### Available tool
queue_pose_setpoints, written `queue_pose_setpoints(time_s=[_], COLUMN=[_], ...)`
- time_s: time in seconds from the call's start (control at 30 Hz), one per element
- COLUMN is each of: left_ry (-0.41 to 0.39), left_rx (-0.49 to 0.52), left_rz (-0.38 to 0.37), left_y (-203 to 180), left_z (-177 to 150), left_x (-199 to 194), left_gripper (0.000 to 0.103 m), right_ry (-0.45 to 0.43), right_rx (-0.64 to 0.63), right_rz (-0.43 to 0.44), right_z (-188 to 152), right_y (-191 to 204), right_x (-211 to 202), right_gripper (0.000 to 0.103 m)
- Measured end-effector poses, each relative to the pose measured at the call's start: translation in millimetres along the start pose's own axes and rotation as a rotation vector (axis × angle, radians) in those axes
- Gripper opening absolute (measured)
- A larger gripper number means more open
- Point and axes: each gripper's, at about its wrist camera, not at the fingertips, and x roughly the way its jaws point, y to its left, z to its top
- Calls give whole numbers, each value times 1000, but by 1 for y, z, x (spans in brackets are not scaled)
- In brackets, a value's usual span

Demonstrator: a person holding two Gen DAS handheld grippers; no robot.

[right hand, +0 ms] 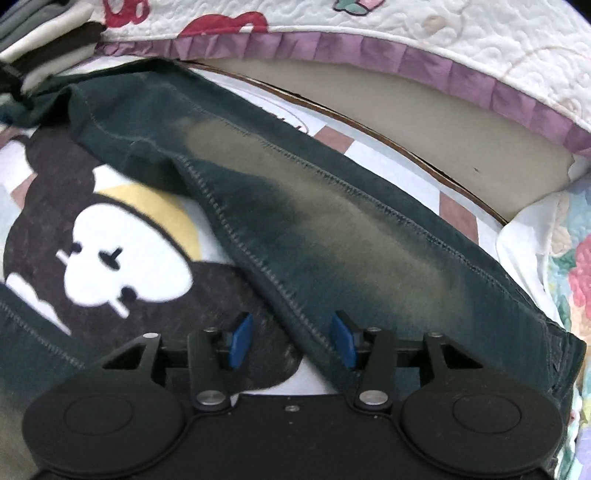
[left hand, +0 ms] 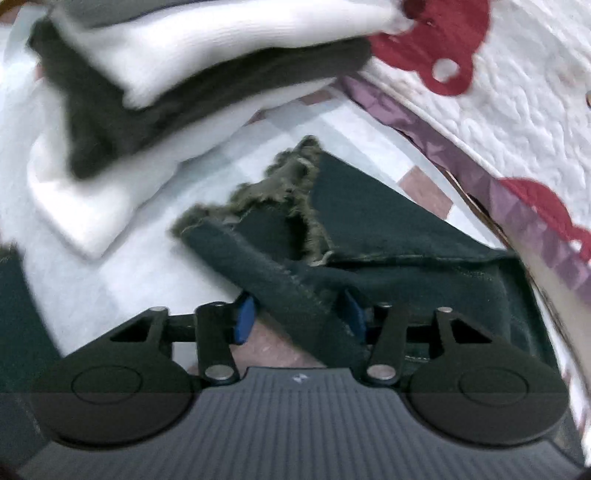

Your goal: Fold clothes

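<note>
Jeans: dark jeans (right hand: 332, 221) spread on a patterned bedsheet (right hand: 44, 206), frayed hem (left hand: 280, 184) near a folded clothes stack (left hand: 177, 85)
Left gripper (left hand: 299, 314): jaws wide, a fold of the leg lying between the blue pads (left hand: 244, 317)
Right gripper (right hand: 291, 339): jaws wide, seamed leg edge running between them, against the right pad
Behind: quilt (right hand: 461, 33) with purple ruffle

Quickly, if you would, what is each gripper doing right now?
Left gripper: open, jaws apart around a fold of the dark jeans, not clamped.
Right gripper: open, the jeans' seamed edge lying between its jaws.
</note>
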Motion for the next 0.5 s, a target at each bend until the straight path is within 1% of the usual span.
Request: queue_pose_setpoints(time_s=[0.03,0.1,0.17,0.2,0.23,0.3,0.4,0.5], left_ry=[-7,-46,-118,-170,-233,-303,-273,-236], left_rx=[27,80,162,197,204,144,148,157], left_rz=[4,6,24,38,36,-26,14,61], left_y=[-6,-15,-25,-28,-29,-16,-12,-8], left_z=[2,8,16,20,26,41,43,43], left_x=[2,2,-7,-18,-33,-57,-49,-39], left_gripper=[15,5,4,4,4,4,4,4], right_ry=[1,-3,-16,-21,-27,-26,-18,-13], right_rx=[-11,-33,-52,-64,-77,-97,-109,-119], right_rz=[4,8,7,4,1,6,61,90], right_z=[-1,-1,2,4,6,10,7,-1], right_y=[2,5,5,7,8,11,17,19], right_x=[-2,-5,-5,-3,-2,0,-9,-14], right_gripper=[55,55,55,55,55,55,56,57])
